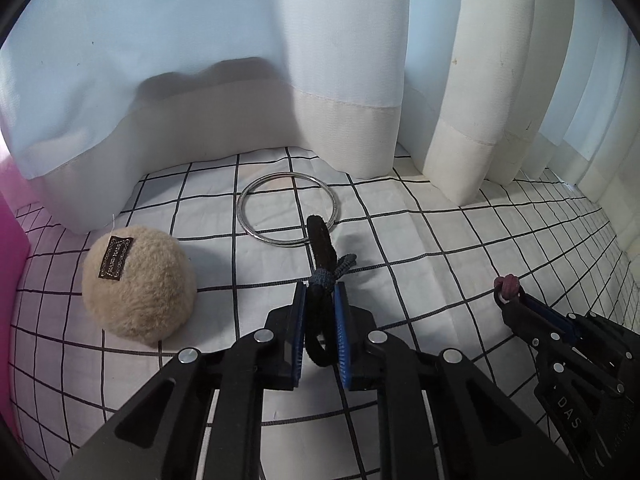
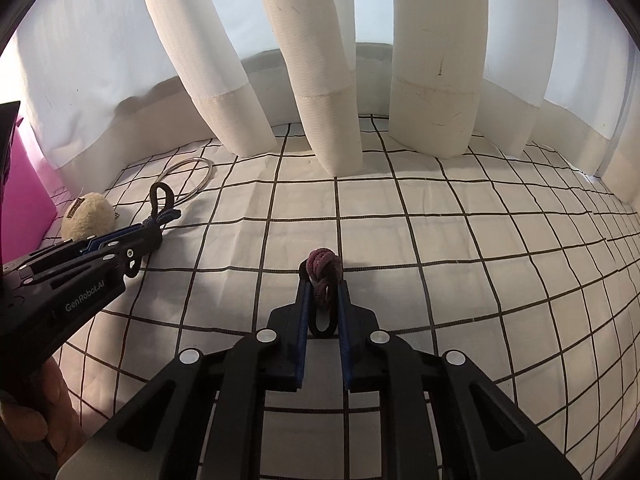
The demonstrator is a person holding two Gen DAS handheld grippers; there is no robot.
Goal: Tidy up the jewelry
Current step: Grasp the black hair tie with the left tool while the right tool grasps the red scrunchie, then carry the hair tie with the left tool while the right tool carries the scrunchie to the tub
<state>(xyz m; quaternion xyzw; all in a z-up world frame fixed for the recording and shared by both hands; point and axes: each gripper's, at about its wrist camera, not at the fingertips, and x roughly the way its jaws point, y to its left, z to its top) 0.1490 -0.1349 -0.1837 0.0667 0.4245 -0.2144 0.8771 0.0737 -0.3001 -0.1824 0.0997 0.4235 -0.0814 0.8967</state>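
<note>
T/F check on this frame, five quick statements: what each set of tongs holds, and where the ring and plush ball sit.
1. The left tongs are shut on a black and blue hair tie. True.
2. The right tongs are open with nothing between them. False: they are shut on a maroon hair tie.
3. The metal ring lies flat on the grid-pattern cloth, near the curtain. True.
4. The beige plush ball is held in the left tongs. False: it sits loose on the cloth, beside them.
5. The metal ring is hooked over the plush ball. False: the two lie apart.
</note>
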